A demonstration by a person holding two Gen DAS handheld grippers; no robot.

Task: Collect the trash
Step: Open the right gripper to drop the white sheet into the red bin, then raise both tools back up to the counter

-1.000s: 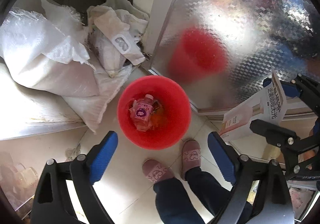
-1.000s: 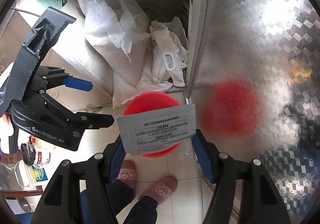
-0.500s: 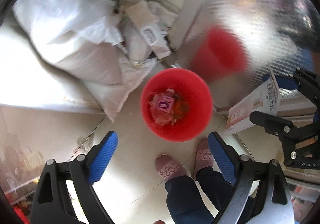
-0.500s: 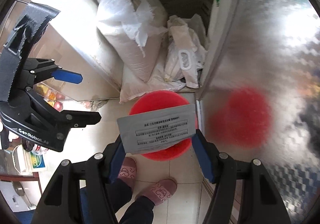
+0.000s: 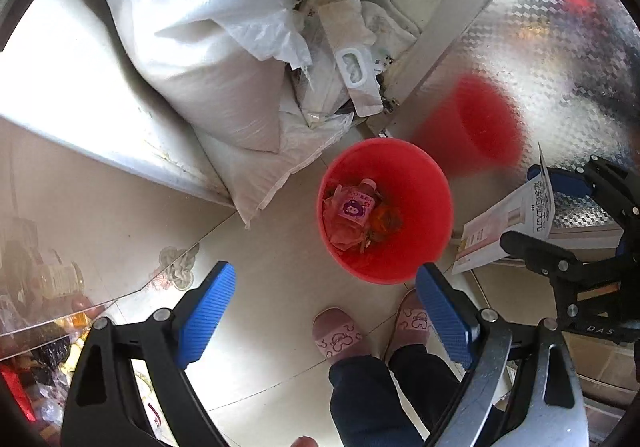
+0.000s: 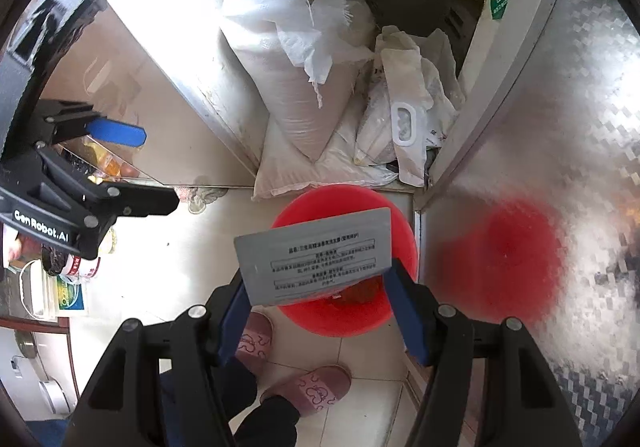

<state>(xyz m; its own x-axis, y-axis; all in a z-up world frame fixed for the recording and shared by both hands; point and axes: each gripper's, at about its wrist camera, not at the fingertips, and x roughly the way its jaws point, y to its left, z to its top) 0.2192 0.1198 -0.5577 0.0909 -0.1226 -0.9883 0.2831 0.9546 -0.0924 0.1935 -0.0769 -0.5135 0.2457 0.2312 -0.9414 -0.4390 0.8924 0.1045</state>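
Red plastic marks the target: the bin (image 5: 385, 209) stands on the tiled floor, ahead of and below both grippers, with a pink-labelled bottle (image 5: 356, 205) and crumpled wrappers already lying in its bottom. Starting at the left, white woven sacks (image 5: 208, 47) lean against a steel cabinet wall and reach almost to the bin's far rim. The left gripper (image 5: 326, 311) hangs with its blue pads spread wide and nothing between them; the bin shows just beyond its right pad, so this hand looks down on the bin but has nothing to add. Further right, the right gripper (image 6: 320, 287) pinches a flat grey box (image 6: 316, 255) by its short sides, the printed face turned up toward the camera and the long axis running across, from one finger to the other. In the right wrist view the box covers much of the bin's mouth, which suggests it hangs roughly above the opening, though from the left wrist view the box (image 5: 508, 223) appears off to the bin's right, near the embossed metal door (image 5: 560, 67), so the overlap may be partial. The person's slippers (image 5: 340, 335) stand just at the bin's near rim. I judge the right hand is the one to finish: centre the box over the bin, then part the fingers.
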